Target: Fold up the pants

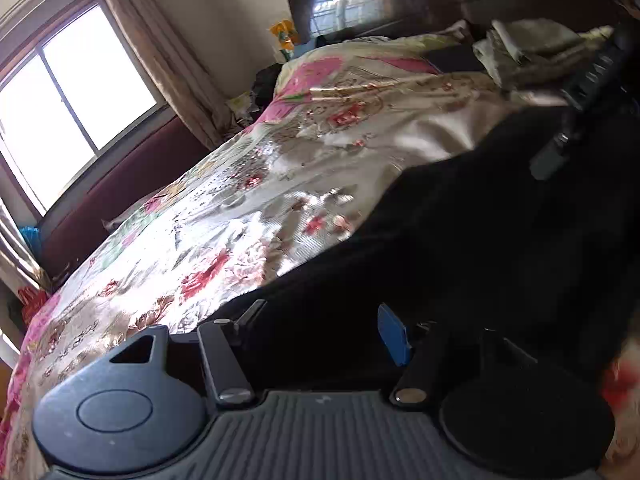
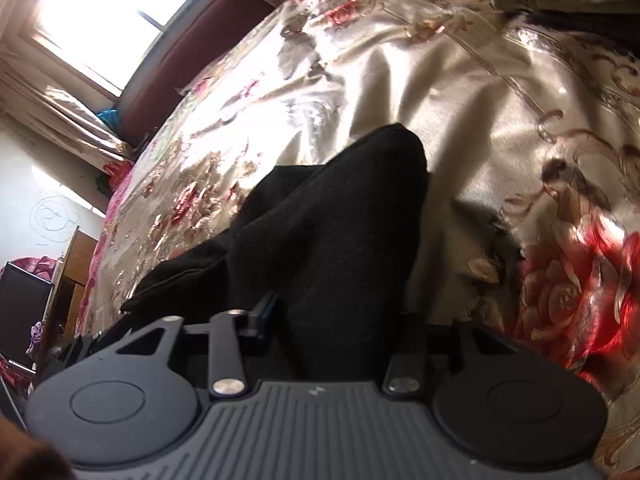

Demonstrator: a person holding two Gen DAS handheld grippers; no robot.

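The black pants lie on the flowered bedspread, their length running straight away from the right gripper, whose parted jaws straddle the near end, while the left gripper hangs spread over their edge.

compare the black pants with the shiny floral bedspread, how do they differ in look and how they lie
The black matte fabric pants are plain and dull; the shiny floral satin bedspread is patterned with red flowers and glares in the window light. The pants lie bunched in thick folds, while the bedspread lies spread out with only shallow wrinkles. The pants cover a small patch; the bedspread spans the whole bed and lies beneath them. Both are soft cloth.
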